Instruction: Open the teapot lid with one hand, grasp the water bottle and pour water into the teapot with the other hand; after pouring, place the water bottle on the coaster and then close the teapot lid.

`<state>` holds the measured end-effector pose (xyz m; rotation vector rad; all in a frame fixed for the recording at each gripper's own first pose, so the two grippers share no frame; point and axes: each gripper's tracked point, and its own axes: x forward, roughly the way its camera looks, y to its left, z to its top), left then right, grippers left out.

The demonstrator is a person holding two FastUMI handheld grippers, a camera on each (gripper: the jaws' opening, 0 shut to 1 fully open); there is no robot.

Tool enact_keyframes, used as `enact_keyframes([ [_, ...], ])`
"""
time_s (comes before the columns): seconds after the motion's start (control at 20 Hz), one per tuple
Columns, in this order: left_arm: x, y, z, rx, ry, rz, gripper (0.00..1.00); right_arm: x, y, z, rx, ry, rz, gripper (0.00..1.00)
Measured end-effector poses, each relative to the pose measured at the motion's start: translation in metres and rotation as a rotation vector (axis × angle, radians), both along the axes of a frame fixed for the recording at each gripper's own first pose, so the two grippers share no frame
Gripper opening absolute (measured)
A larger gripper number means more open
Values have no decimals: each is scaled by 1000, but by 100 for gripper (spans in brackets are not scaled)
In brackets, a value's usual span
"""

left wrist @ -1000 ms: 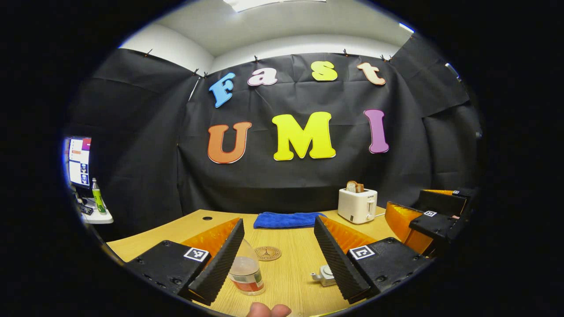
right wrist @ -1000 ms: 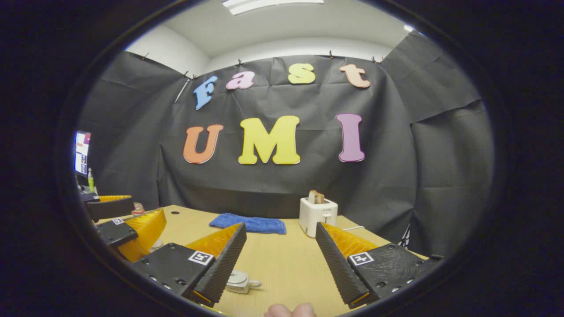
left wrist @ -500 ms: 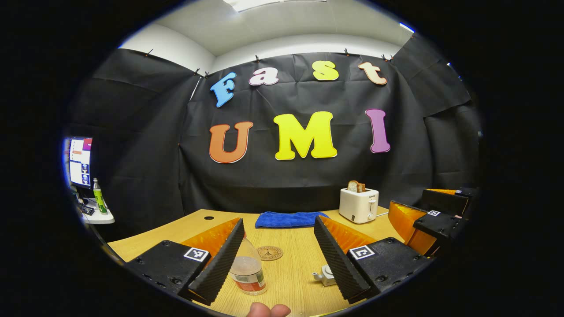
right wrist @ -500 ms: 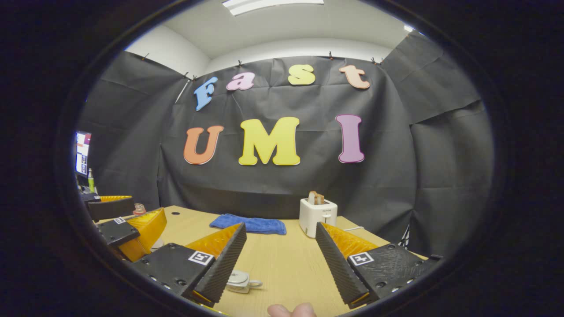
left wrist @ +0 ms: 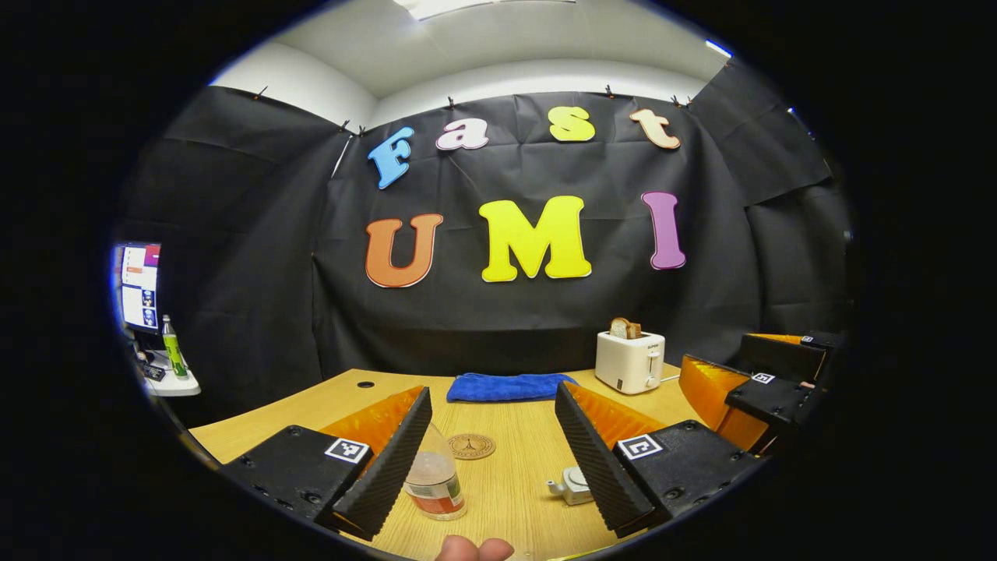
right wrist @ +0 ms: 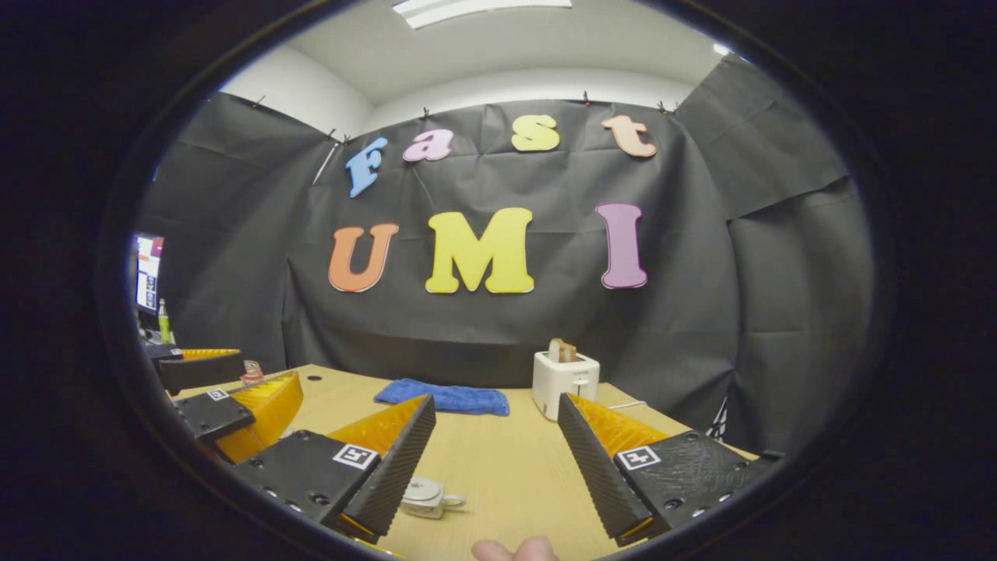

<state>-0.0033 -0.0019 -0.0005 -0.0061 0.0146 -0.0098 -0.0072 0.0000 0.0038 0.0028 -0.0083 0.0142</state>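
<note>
Wooden desk (left wrist: 514,475) carries your bottle (left wrist: 435,483); it looks light and slippery, so grip its middle. Both grippers' fingers stand spread.

My own left finger (left wrist: 387,460) covers one side of the water bottle (left wrist: 436,483), and its cap end slips behind that finger, so I cannot tell if a cap is on. The teapot (left wrist: 571,486) sits half behind my other left finger; its body is mostly hidden. In the right gripper view the teapot (right wrist: 424,497) is again partly tucked behind a finger. The screen (left wrist: 140,287) at the far left is cut by the edge and too small to make out. My fingertips (left wrist: 475,549) at the bottom are cropped, as is the right gripper (left wrist: 759,389).
</note>
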Motion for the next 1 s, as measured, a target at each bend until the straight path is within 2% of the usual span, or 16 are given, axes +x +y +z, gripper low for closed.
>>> enact_keyframes([
  [0.4,-13,1,-7,-15,25,16,100,-2,0,-8,8,20,40,95],
  [0.65,-31,24,-21,-11,56,47,100,3,21,-40,17,88,115,94],
  [1.0,-46,52,-37,-10,85,81,100,20,49,-86,17,181,172,95],
])
